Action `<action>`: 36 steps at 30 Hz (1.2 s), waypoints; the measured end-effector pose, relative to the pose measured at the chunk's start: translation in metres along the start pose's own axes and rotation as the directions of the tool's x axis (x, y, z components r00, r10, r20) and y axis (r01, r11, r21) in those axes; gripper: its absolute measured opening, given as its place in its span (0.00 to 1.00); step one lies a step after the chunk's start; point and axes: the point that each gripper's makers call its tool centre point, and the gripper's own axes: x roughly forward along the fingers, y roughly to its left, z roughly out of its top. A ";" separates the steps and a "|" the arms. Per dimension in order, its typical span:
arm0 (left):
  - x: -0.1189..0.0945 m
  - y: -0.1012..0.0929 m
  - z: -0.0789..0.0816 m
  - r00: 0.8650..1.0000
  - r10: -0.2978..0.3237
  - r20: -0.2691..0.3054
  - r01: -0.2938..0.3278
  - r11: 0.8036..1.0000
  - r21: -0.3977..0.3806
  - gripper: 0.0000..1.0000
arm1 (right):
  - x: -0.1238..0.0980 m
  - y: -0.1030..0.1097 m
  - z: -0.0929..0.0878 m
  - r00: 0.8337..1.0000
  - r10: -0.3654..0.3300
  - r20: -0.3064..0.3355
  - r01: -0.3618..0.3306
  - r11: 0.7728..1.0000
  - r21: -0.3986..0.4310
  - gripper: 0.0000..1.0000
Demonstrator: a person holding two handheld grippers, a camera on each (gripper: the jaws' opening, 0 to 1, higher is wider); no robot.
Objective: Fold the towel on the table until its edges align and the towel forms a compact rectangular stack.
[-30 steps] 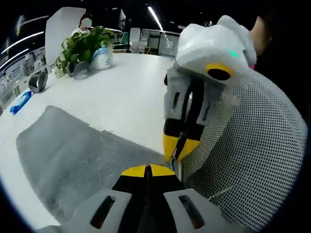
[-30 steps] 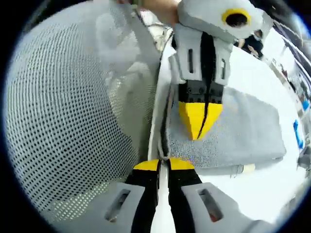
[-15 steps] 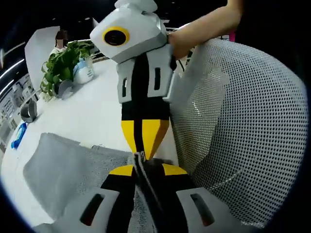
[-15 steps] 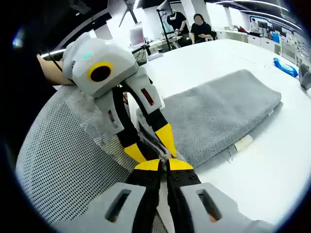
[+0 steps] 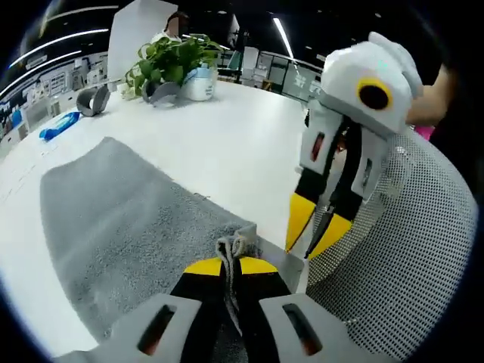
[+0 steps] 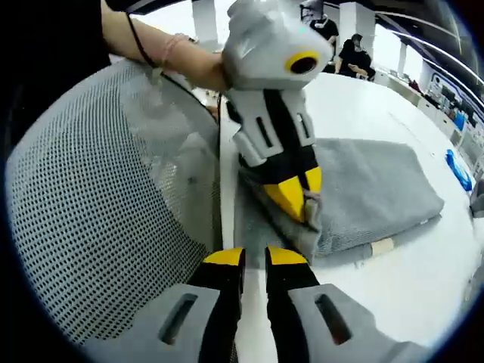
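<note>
White tabletop (image 5: 227, 136) runs back toward a dim office, where one potted plant (image 5: 170, 60) stands near the far edge beside one white tub (image 5: 200, 85) and two grey rolls, perhaps tape (image 5: 92, 98), with one blue object (image 5: 59, 125) lying further along the edge; any print on the tub is too blurred to read. One grey towel (image 5: 113, 219) lies folded on the table, and in the right gripper view a single pale label (image 6: 382, 246) hangs at its near edge, its writing unreadable. One mesh chair back (image 5: 408, 249) presses against the table's side. Two tongs are in play. The left gripper (image 5: 231, 265) has its jaws pinched together on a bunched corner of the towel, which pokes up between the yellow tips. The right gripper (image 6: 254, 257) has its jaws parted by a narrow gap with nothing between them, hanging just beside that corner over the table edge. Half a second ago the right gripper's tips were closed on the cloth together with the left; it has since let go and drawn back slightly, while the left keeps its grip.
</note>
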 end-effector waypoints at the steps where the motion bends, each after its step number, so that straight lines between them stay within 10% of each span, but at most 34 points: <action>1: 0.000 -0.001 0.000 1.000 0.000 0.000 0.000 1.000 -0.006 0.05 | 0.004 0.006 -0.003 0.999 0.023 -0.025 -0.023 1.000 -0.020 0.08; 8: -0.001 -0.002 0.001 1.000 -0.003 -0.001 0.003 1.000 0.013 0.06 | 0.009 -0.001 -0.008 0.997 -0.028 -0.075 0.015 0.984 -0.176 0.04; 13: -0.003 -0.006 0.005 1.000 -0.019 0.002 0.019 0.997 0.078 0.08 | 0.005 -0.001 -0.006 0.998 -0.017 -0.064 0.010 0.994 -0.109 0.02; 21: -0.015 -0.028 0.013 0.989 -0.141 0.038 0.140 0.989 0.040 0.23 | -0.023 -0.031 0.024 0.982 -0.131 0.132 0.120 0.989 0.089 0.00; 27: -0.011 -0.051 0.005 0.973 -0.230 -0.011 0.230 0.969 0.091 0.28 | -0.024 -0.033 0.027 0.979 -0.149 0.138 0.139 0.987 0.082 0.00; 36: 0.002 -0.034 -0.005 0.993 -0.075 -0.089 0.096 0.961 0.260 0.15 | -0.027 -0.035 0.037 0.971 -0.165 0.171 0.154 0.985 0.074 0.00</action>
